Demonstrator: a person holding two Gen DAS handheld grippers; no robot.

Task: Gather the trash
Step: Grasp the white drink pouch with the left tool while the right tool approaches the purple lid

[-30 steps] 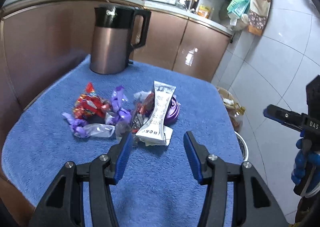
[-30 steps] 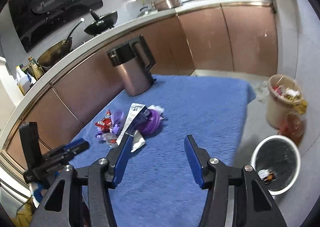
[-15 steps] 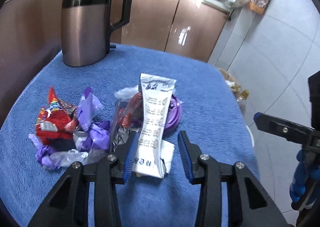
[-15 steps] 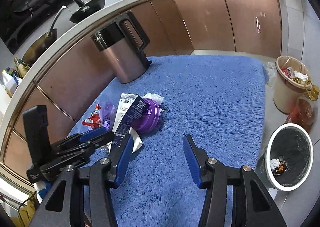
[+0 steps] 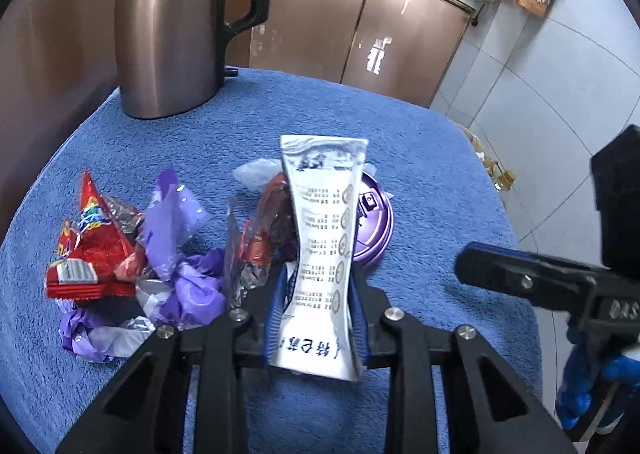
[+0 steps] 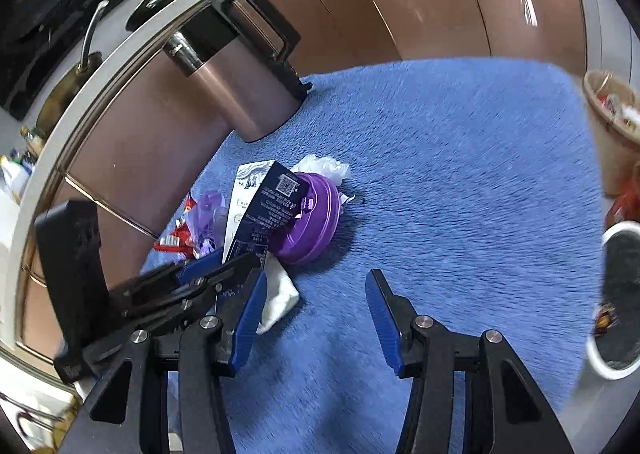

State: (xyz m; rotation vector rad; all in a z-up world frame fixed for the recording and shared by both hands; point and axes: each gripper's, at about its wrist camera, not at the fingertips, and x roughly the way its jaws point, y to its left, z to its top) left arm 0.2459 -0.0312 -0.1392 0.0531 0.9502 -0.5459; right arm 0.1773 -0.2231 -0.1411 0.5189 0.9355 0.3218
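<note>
The left gripper (image 5: 318,314) closes its jaws around the near end of a light, crumply white pouch (image 5: 324,238), while the right gripper (image 6: 316,318) hangs open, empty.

We counted one white pouch (image 5: 320,254), one purple lid (image 5: 374,226), one red wrapper (image 5: 90,258), one kettle (image 5: 168,34) and two bins (image 6: 612,126) (image 6: 616,302).
</note>
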